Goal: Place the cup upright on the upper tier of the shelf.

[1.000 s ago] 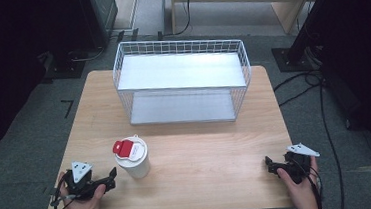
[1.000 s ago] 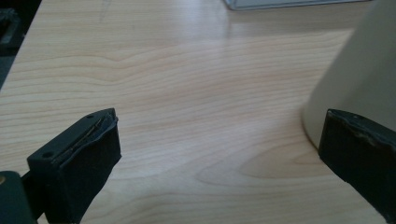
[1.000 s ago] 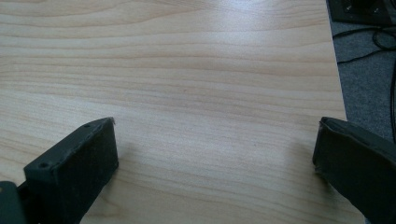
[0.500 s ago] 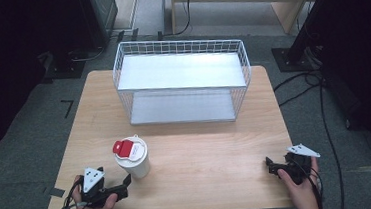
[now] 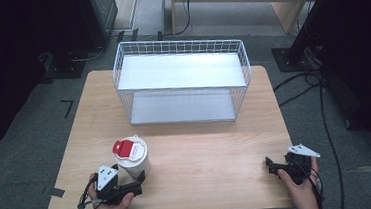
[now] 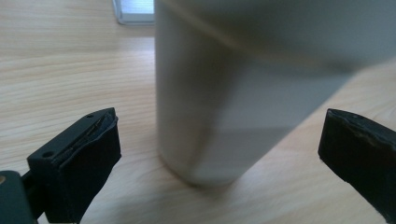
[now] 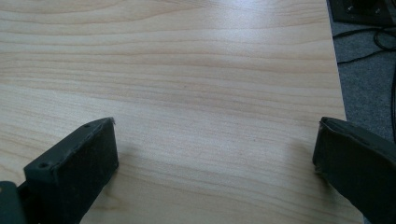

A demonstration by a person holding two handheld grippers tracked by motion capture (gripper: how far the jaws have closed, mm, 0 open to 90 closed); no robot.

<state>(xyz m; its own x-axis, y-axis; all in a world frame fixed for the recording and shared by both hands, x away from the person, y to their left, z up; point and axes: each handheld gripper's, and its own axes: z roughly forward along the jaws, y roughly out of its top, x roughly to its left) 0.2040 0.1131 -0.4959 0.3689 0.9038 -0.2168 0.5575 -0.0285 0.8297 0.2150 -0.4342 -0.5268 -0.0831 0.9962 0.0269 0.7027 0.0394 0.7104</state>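
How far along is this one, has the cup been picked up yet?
Not yet. The left tongs are open with the white cup between the jaws, not closed on it; the cup stands on the table. The right tongs are open over bare wood. The wire basket holds nothing. Gripping and moving remain.
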